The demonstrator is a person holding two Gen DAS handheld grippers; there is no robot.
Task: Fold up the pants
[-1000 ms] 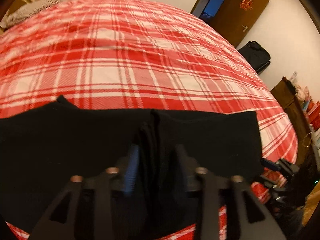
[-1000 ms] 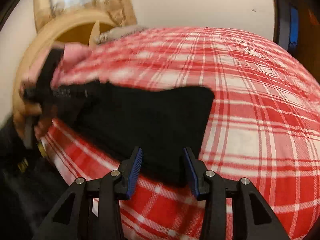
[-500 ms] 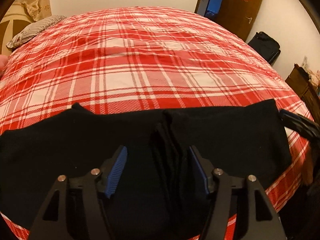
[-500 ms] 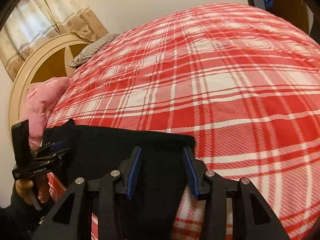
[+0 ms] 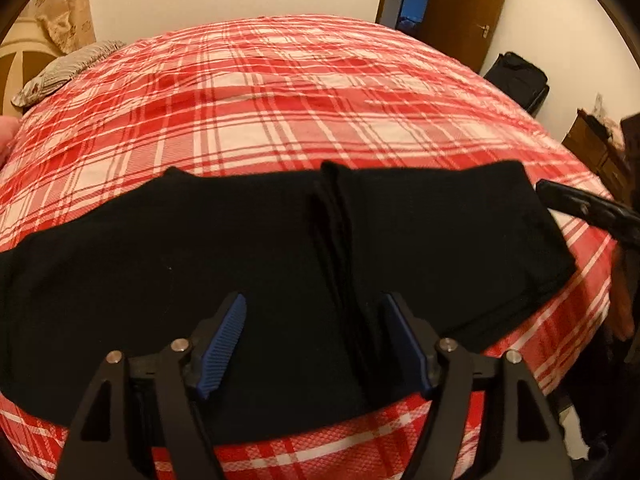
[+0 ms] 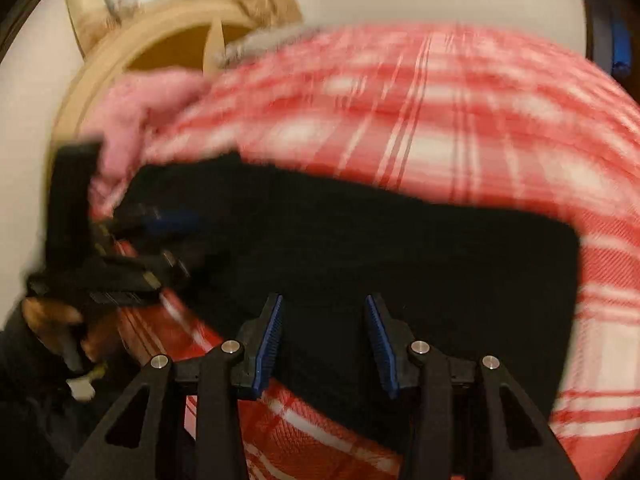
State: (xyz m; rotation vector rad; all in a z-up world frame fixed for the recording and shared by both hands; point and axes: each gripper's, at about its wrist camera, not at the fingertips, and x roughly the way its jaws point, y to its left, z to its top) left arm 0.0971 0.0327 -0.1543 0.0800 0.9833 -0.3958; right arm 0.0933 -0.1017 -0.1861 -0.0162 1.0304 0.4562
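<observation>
Black pants point(image 5: 240, 248) lie flat along the near edge of a red plaid bed point(image 5: 280, 112), with a folded ridge of cloth near the middle. My left gripper point(image 5: 312, 304) is open and empty above that ridge, close to the near hem. In the right wrist view the pants point(image 6: 400, 264) fill the lower middle, blurred by motion. My right gripper point(image 6: 324, 300) is open and empty over their right end. The left gripper also shows there at the left point(image 6: 160, 232), and the right one shows at the far right of the left wrist view point(image 5: 576, 204).
A grey pillow point(image 5: 68, 68) and pink cloth point(image 6: 144, 100) lie at the head of the bed by a round wooden headboard point(image 6: 120, 60). A brown door point(image 5: 468, 4), a black bag point(image 5: 516, 76) and a wooden dresser point(image 5: 600, 152) stand beyond the far side.
My left gripper has opened wider and drawn back from the fold. My right gripper has swung left over the right end of the pants, staying open.
</observation>
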